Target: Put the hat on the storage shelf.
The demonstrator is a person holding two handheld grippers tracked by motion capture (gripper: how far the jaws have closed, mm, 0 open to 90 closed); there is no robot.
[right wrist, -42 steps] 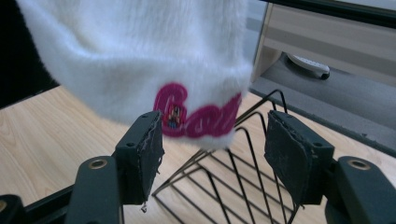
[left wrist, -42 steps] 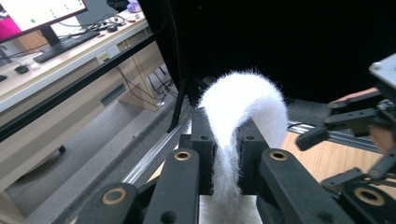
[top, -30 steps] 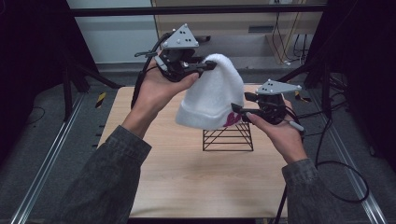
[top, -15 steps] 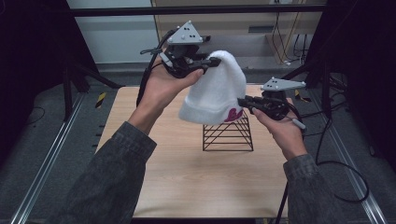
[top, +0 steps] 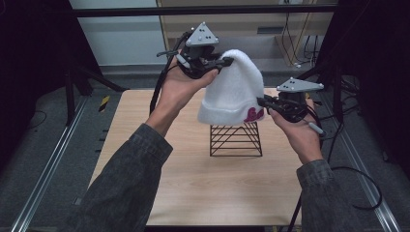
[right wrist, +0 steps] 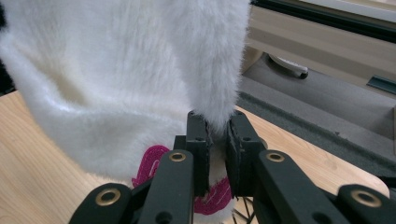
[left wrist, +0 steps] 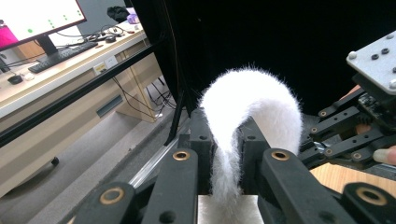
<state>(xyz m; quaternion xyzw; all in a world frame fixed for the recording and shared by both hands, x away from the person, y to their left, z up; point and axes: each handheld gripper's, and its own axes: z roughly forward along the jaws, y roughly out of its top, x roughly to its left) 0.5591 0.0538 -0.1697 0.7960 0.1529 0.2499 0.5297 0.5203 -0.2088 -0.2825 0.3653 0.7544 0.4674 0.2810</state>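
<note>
A fluffy white beanie with a magenta emblem near its brim hangs in the air between both grippers, above a black wire stand. My left gripper is shut on the crown of the beanie, held high. My right gripper is shut on the brim edge at the right, beside the emblem. In the right gripper view the beanie hangs just ahead of the jaws, which pinch its fabric.
The wooden table carries the wire stand near its middle back. Black frame posts and cables stand at the right, a dark stand at the left. A desk with a monitor lies beyond the table.
Both grippers have lifted the beanie a little higher and farther from the person, keeping their hold. The stand has not moved.
</note>
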